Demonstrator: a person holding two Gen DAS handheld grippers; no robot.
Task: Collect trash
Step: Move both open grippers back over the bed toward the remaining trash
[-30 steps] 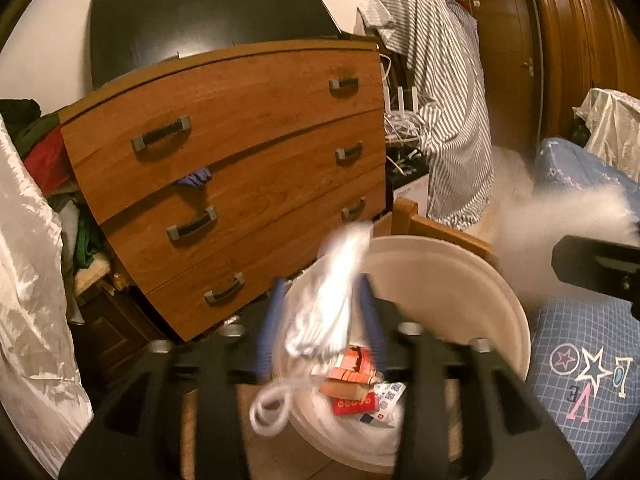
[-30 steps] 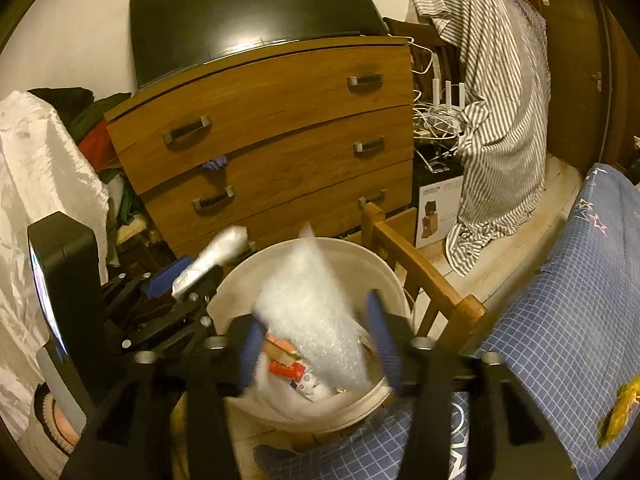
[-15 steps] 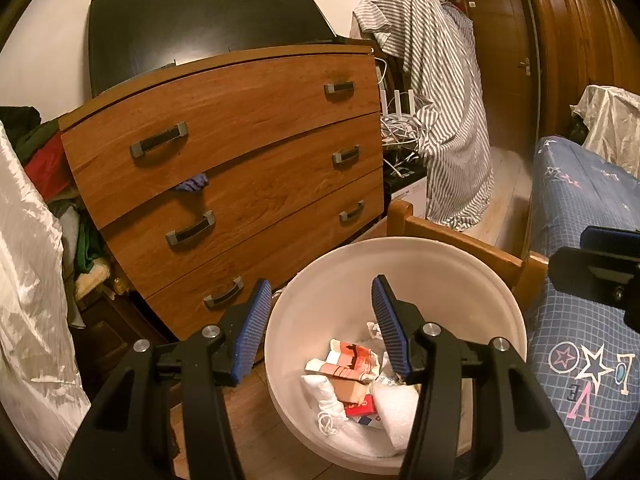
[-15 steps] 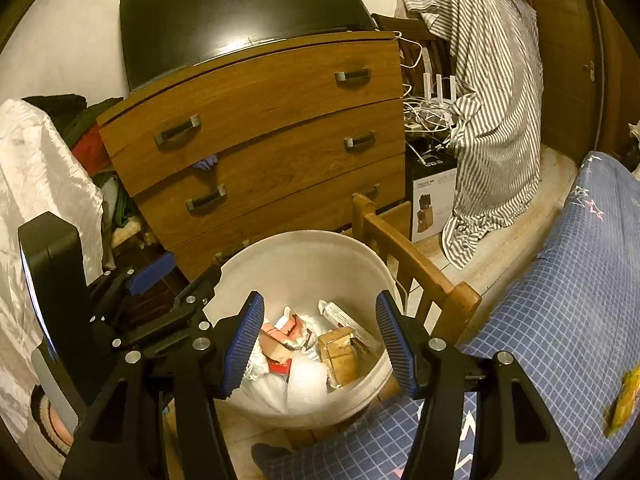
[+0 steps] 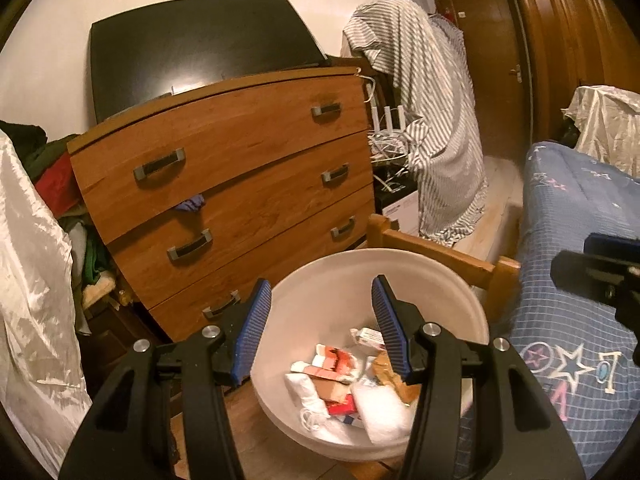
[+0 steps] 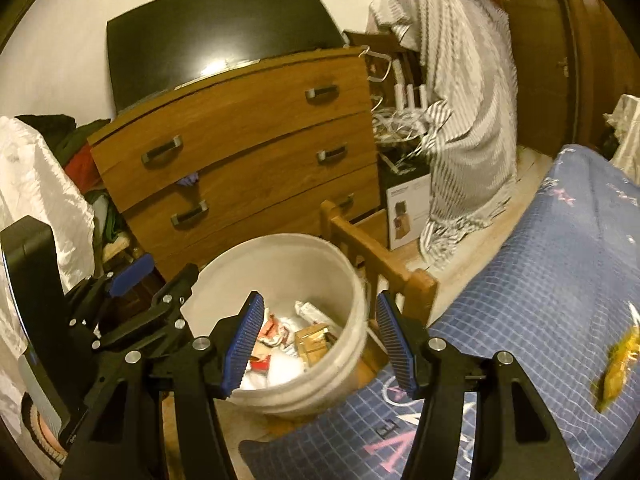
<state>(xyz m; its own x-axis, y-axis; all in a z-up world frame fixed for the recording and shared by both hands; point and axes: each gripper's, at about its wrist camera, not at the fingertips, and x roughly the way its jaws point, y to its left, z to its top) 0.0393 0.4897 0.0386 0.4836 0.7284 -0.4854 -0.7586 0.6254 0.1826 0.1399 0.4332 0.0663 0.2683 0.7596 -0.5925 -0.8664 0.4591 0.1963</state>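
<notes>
A white bucket stands on the floor beside the bed and holds crumpled white wrap, red-and-white packets and a brown box. My left gripper hangs over the bucket's near left side, open, with nothing between its blue pads. My right gripper is also open and empty above the bucket. In the right wrist view the left gripper shows at the left of the bucket. A yellow wrapper lies on the blue bedspread at the right.
A wooden chest of drawers with a dark screen on top stands behind the bucket. A wooden bed frame post sits right of the bucket. Striped cloth drapes over a chair; white fabric hangs at left.
A second ago each gripper had white wrap between its pads; that trash now lies in the bucket. Both grippers have drawn back from the bucket, the right one shifting toward the bed.
</notes>
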